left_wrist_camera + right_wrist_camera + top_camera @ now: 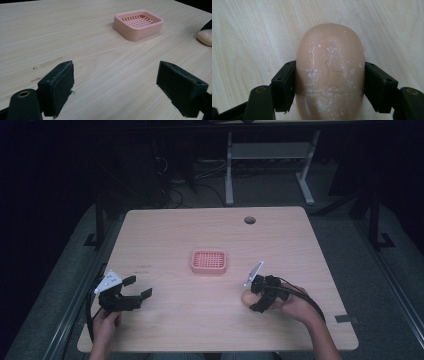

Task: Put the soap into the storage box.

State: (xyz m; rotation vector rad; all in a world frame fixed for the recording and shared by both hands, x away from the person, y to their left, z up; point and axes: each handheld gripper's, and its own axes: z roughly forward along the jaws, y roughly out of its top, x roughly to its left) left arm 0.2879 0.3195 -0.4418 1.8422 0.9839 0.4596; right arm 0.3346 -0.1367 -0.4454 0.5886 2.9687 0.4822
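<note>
Soap (330, 72) on table (200, 320), clamped in right gripper (255, 297); not yet lifted. Left gripper (137, 287) spread apart, idle. Outstanding: transfer to dish (209, 261), likely.

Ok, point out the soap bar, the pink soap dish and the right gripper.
soap bar (329, 75), right gripper view, middle of its top face.
pink soap dish (209, 261), high view, centre of its slatted floor.
right gripper (329, 87), right gripper view, midway between the jaws pressed against the soap's sides.
</note>
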